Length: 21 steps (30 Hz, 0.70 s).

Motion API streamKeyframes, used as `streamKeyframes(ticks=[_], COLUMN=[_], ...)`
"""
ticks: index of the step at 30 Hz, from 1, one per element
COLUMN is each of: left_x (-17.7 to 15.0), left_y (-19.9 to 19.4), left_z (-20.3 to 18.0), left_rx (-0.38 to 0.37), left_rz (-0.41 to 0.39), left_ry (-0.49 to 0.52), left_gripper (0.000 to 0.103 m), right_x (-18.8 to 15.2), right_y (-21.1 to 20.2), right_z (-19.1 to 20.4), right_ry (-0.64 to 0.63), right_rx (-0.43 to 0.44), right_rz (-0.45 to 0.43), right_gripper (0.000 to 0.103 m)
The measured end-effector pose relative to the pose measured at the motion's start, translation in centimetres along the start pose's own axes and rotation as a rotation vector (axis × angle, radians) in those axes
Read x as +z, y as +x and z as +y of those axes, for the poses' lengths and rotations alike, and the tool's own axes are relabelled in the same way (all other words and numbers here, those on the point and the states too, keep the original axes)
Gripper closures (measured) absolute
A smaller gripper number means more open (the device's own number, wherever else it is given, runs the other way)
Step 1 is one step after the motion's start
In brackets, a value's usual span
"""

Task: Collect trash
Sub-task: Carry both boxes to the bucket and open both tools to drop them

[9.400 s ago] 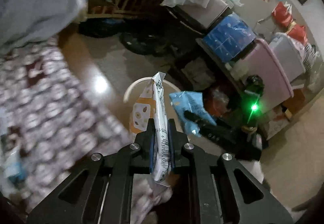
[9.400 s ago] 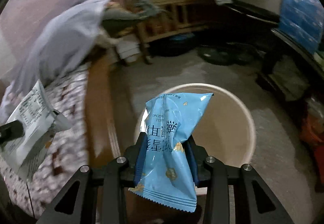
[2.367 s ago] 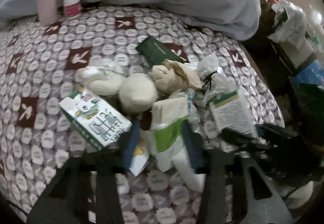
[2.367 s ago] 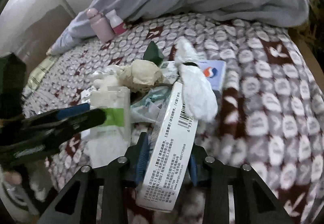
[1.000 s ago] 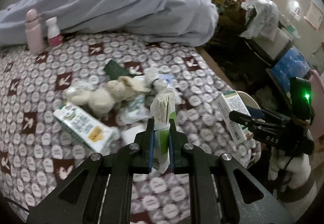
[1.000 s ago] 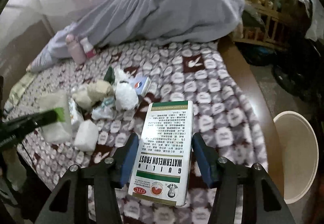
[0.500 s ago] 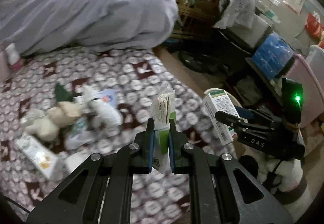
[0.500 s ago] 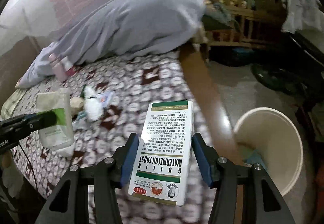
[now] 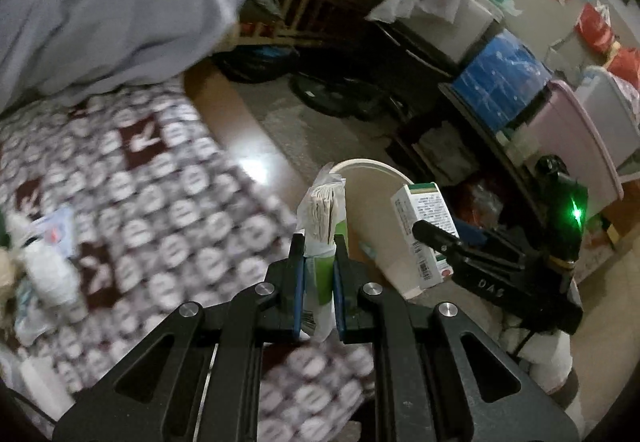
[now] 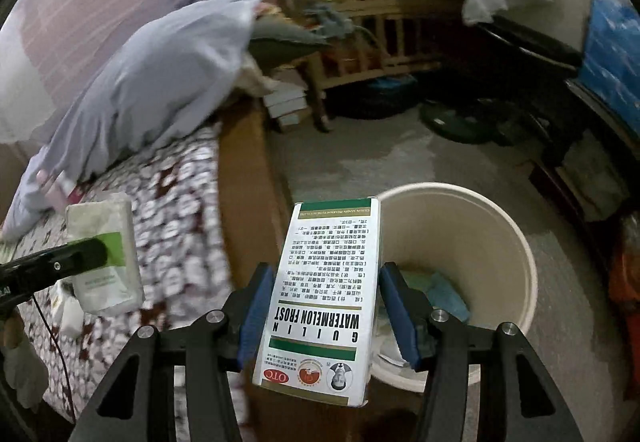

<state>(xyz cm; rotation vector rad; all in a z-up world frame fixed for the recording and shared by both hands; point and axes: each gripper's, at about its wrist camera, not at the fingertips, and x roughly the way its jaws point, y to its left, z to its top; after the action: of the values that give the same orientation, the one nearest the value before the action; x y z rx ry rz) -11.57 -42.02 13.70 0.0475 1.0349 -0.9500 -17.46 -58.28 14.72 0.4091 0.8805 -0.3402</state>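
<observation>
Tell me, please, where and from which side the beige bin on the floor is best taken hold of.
Probably by the rim of the bin, coming from above with one finger inside and one outside. It stands upright with its mouth open, and the round wall looks too wide for a gripper to span. The side away from the bed looks freest. Both grippers are full now: a medicine box and a tissue pack.
</observation>
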Motion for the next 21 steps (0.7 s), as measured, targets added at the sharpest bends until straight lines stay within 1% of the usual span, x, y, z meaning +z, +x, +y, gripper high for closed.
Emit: streamKeyframes(ticks=[4,8,14,21], left_x=[0.9,1.5,2.2,2.2], left_y=[2.3,4.1,6.6,7.9], left_z=[-1.8,-2.8,-3.5,-4.4], left_rx=[-0.019,-0.03,-0.044,-0.056], left_rz=[0.019,0.035,0.059,0.06], left_ry=[0.021,0.025,0.018,0.032], left_gripper=[0.093,0.093,0.093,0.093], right_x=[-0.2,-0.3,-0.3,-0.3], right_y=[0.4,1.2,2.2,2.8], right_z=[-2.6,-4.6,-6.3,-7.3], right_ry=[0.039,0.067,0.097,0.11], right_rx=[-0.023,-0.044,-0.068,-0.081], right_rz=[0.005,0.017,0.016,0.025], right_gripper=[0.05,0.05,0.05,0.05])
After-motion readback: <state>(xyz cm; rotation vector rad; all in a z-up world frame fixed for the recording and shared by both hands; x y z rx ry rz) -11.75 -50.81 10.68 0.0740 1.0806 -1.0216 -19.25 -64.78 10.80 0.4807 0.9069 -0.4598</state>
